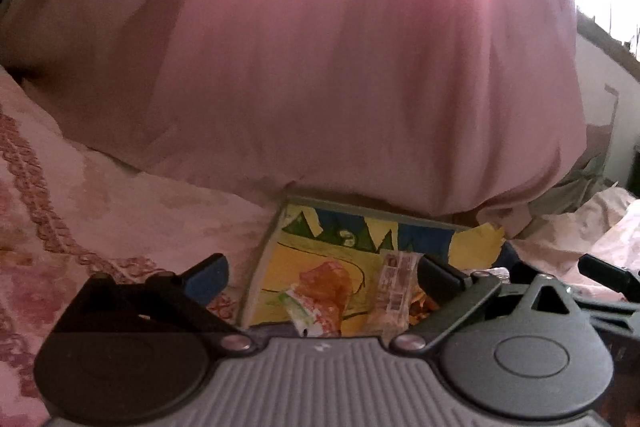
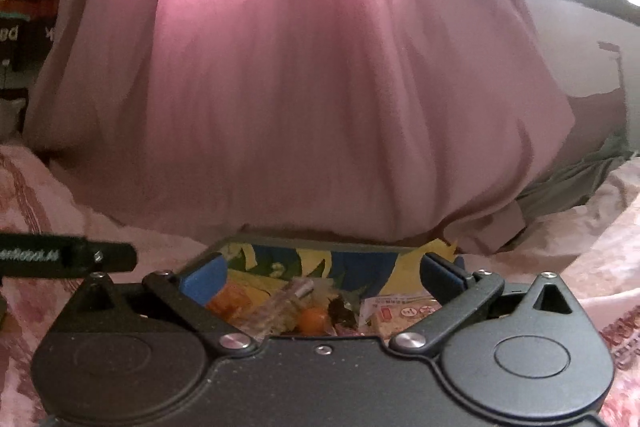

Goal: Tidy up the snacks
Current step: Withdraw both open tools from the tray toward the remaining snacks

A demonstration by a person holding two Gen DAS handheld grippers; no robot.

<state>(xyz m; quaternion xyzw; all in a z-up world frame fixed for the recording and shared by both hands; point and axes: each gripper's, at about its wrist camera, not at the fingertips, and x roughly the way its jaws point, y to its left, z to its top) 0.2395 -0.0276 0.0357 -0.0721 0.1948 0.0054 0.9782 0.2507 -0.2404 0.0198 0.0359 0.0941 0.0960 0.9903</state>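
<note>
A grey-rimmed tray (image 1: 362,210) with a yellow, blue and green picture lies on the pink bedspread and holds several snack packets. In the left wrist view an orange packet (image 1: 326,277), a green-and-white packet (image 1: 298,311) and a white labelled packet (image 1: 394,277) lie in it. My left gripper (image 1: 322,275) is open and empty just above them. In the right wrist view the tray (image 2: 320,248) shows a clear wrapper (image 2: 280,301), an orange sweet (image 2: 314,319) and a white packet (image 2: 400,309). My right gripper (image 2: 322,273) is open and empty over them.
A pink curtain (image 1: 340,67) hangs right behind the tray. The patterned pink bedspread (image 1: 80,195) spreads left and right. The right gripper's body (image 1: 608,273) shows at the right of the left view; the left gripper's black bar (image 2: 68,257) at the left of the right view.
</note>
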